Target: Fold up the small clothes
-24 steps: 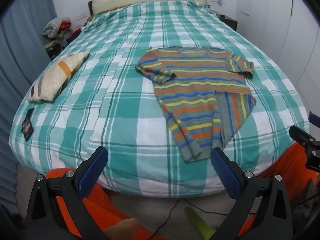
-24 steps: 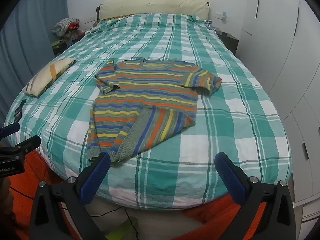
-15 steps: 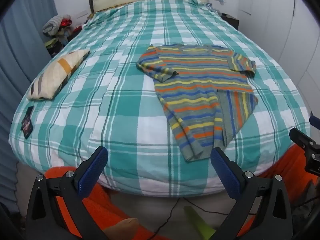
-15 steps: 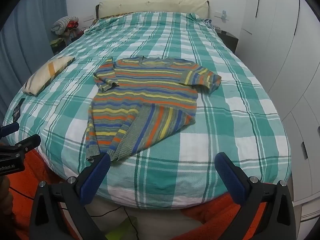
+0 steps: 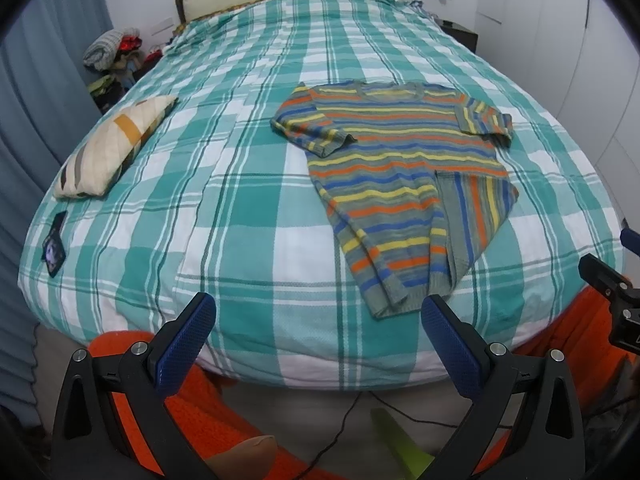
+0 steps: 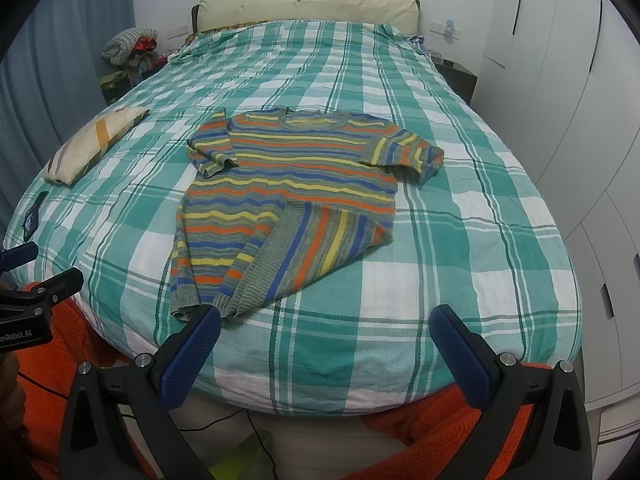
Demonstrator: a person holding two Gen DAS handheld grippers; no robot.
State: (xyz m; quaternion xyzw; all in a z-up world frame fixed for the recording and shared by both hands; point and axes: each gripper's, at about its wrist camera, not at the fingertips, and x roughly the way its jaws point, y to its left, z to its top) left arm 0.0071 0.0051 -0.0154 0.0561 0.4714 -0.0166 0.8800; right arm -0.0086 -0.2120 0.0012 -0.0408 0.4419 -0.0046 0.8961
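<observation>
Left tool (image 5: 318, 320) agape, right tool (image 6: 326, 330) agape, both tilted downward

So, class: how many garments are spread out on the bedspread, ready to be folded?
1. A striped sweater lies near the foot of the bed, one bottom corner turned up. A heap of clothes beside the headboard may hold more; its contents are unclear.

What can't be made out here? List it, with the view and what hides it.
- Underside of the striped knitted sweater: both views; its turned-up right hem corner covers part of the front.
- Small dark printed item near the bed's left edge: both views, too small to identify.
- Heap of clothes beside the headboard: too small and distant to sort.
</observation>
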